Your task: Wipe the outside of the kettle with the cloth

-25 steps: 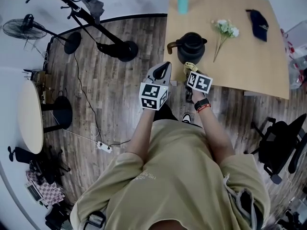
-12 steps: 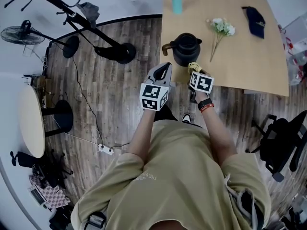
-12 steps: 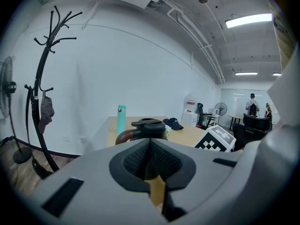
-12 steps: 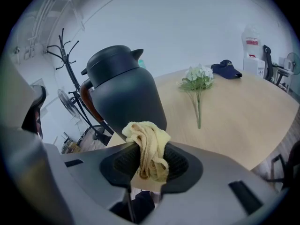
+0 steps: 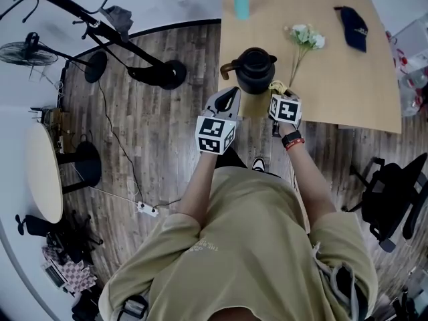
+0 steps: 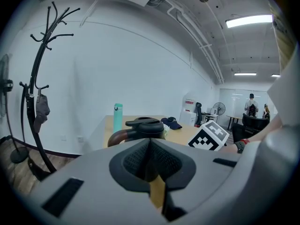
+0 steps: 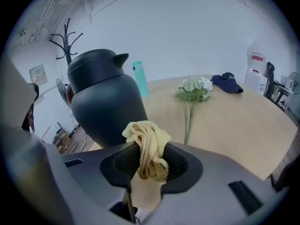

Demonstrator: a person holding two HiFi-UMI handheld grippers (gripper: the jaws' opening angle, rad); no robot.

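Head view: over the last second my right gripper (image 5: pixel 278 89) has advanced from the near edge of the table (image 5: pixel 334 85) to a position just beside the right flank of the kettle (image 5: pixel 255 71), carrying the yellow cloth (image 5: pixel 275 85) at its tip. My left gripper (image 5: pixel 227 99) has held its station off the table edge, near the kettle's handle side. The kettle stands upright near the table's front edge and has not been shifted on it. Left gripper view: the jaws are closed together with nothing between them, and the kettle's lid and handle show just past them. Right gripper view: the jaws are clamped on the bunched cloth, which rises above them. The kettle's dark body fills the space immediately ahead and to the left, near but not visibly touching the cloth. Assessment: the approach is nearly complete and no wiping contact is confirmed. The next move calls for pressing the cloth against the wall, possibly with the left gripper steadying the kettle.
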